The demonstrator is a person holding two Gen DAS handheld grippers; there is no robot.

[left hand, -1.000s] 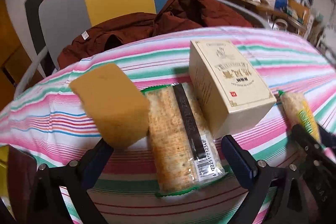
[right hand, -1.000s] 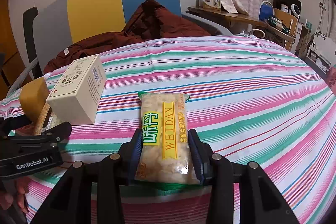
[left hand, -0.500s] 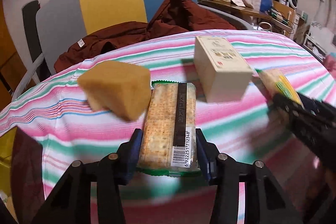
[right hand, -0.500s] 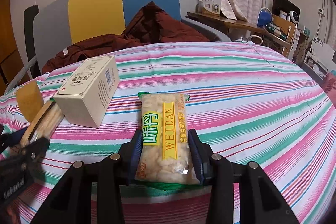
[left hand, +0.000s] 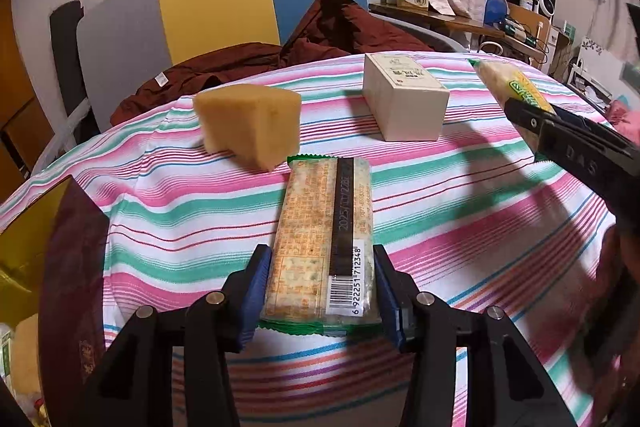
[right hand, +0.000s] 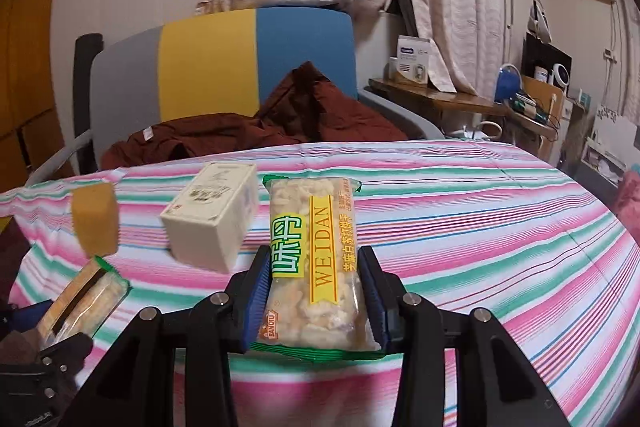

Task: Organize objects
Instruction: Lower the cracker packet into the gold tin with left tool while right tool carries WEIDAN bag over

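While both of my grippers are loaded, the rest of the goods sit loose on the striped tablecloth (left hand: 460, 195). My left gripper (left hand: 320, 291) has its blue pads against the long sides of the cracker packet (left hand: 324, 227), barcode end nearest the camera, though the jaws are easing open a little with the packet between them; the packet runs away from me towards the far side, and its far end lies just beside the yellow sponge (left hand: 250, 123), which sits a little to the left. Further off and to the right stands the cream box (left hand: 404, 103), clear of the sponge and the packet. At the far right of the left wrist view I see my right gripper's black body with the snack bag poking out ahead of it. From the right wrist view, the right gripper (right hand: 316, 303) is clamped on the WEIDAN snack bag (right hand: 312, 259), pads pressed to both sides, the bag raised off the cloth (its green top edge overlaps the box in the picture). The box lies just to the left there, the sponge further left. Behind the table stands a grey, yellow and blue chair (right hand: 208, 75) with a dark red garment (right hand: 280, 123) heaped on it.
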